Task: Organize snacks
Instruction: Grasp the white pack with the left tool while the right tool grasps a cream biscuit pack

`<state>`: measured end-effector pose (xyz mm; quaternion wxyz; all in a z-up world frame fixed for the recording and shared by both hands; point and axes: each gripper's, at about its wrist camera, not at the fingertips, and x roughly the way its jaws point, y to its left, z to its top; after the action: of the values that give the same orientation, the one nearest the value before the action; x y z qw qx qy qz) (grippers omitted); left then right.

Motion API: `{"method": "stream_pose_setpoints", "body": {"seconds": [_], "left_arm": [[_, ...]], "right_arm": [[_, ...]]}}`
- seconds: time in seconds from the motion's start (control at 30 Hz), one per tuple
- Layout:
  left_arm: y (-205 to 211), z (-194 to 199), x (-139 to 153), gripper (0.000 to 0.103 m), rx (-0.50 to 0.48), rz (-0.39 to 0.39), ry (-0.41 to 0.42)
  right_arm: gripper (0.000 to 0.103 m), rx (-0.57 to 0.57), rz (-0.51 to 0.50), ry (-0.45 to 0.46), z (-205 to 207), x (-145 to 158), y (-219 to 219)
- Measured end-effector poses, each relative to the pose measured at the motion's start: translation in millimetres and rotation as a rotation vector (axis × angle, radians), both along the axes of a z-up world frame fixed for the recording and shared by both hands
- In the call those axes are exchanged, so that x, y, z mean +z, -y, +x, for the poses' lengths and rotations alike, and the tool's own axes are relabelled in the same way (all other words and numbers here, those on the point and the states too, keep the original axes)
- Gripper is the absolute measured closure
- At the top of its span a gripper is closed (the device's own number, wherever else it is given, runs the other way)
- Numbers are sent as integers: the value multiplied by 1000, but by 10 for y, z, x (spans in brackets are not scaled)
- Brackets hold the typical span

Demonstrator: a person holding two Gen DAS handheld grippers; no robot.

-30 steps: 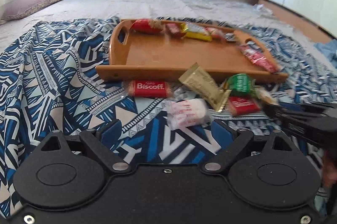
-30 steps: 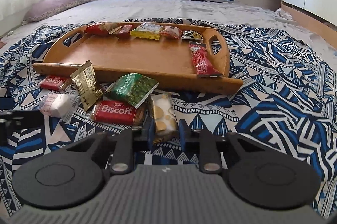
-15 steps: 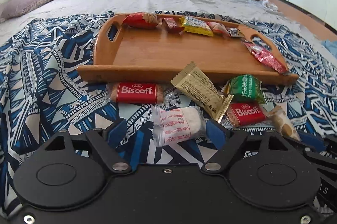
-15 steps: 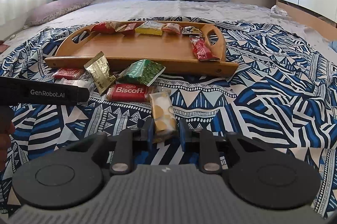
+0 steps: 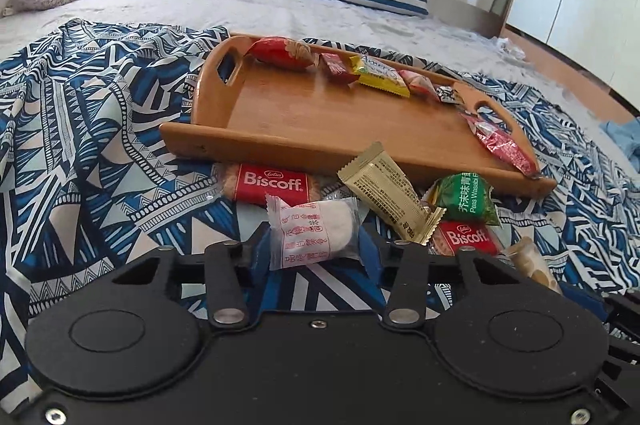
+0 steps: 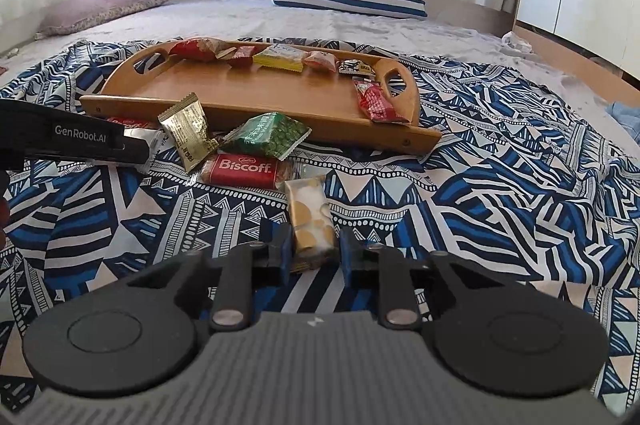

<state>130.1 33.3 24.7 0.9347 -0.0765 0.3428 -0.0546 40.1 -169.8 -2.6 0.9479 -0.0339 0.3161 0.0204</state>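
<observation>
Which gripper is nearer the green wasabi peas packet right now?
Right, narrowly. The right gripper, shut on the yellow-dotted snack, sits below the green wasabi peas packet; the left gripper, closing around the white snack, is farther left.

Legible text, both wrist views. "Lotus Biscoff", white on red: on the left Biscoff packet (image 5: 273,184) lying just before the tray's front wall, and again on the right Biscoff packet (image 5: 467,237) beneath the green pouch. "Peas Wasabi", with Chinese characters above it: on the green pea pouch (image 5: 466,199). "GenRobot.AI", white on black: on the side of the left gripper (image 6: 86,141), seen from the right wrist. Red Chinese print on the white wrapped snack (image 5: 314,231) and fine print on the gold sachet (image 5: 390,195) are too small to read.
</observation>
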Motion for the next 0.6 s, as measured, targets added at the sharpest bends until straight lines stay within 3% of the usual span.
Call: {"method": "stream_pose_setpoints", "body": {"seconds": [0.23,0.6], "left_arm": [[-43,-125,94,62,-32,-41,1],[-32,-227,339,61,-43,-82,60]], "right_arm": [[74,19,-9,-10,-85,30,8],[74,48,59,-2,-75,151,37]]}}
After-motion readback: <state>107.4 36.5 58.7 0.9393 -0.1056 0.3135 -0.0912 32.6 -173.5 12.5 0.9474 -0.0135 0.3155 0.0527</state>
